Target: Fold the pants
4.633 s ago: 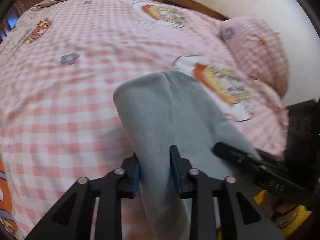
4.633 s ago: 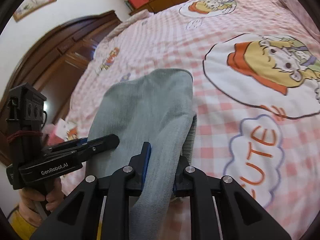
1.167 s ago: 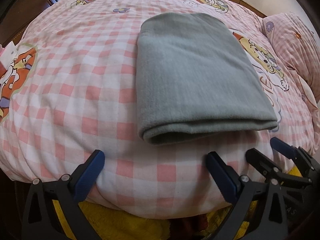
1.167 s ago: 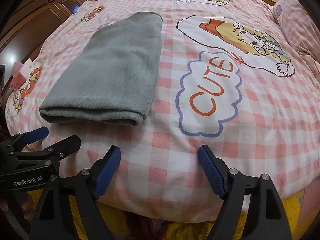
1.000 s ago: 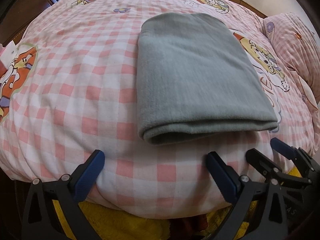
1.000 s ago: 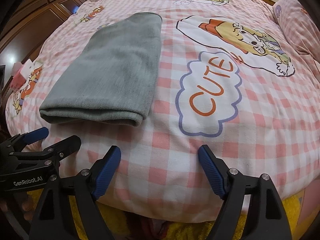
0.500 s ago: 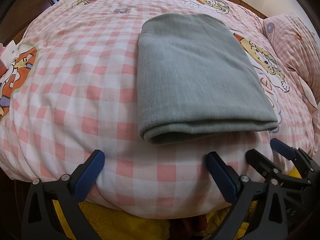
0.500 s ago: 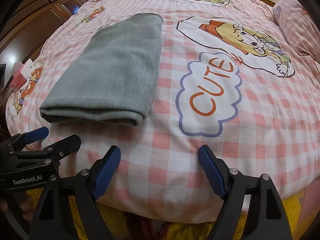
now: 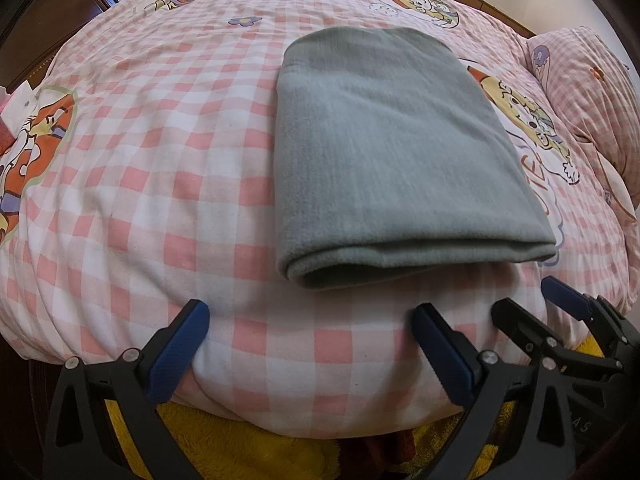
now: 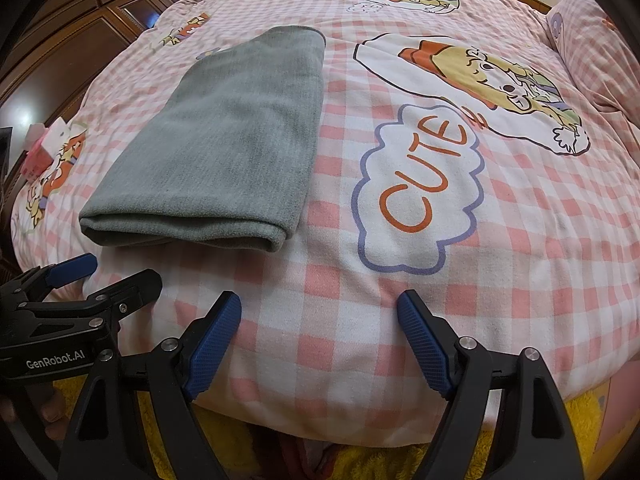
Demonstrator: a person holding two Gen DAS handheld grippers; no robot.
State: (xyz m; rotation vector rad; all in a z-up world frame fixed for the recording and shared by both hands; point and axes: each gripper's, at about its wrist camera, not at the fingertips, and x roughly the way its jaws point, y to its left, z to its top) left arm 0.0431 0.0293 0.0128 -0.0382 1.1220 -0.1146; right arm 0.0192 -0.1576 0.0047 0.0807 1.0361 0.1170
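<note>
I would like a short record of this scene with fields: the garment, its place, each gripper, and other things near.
garment: grey soft-fabric pants, folded into a flat rectangle, the thick folded edge toward the cameras
place: on the pink-and-white checked bedsheet, beside the printed word CUTE
left gripper: open, holds nothing, near the edge of the bed, apart from the pants
right gripper: open, holds nothing, also apart from the pants
other things: pink checked pillow; dark wooden cabinet
</note>
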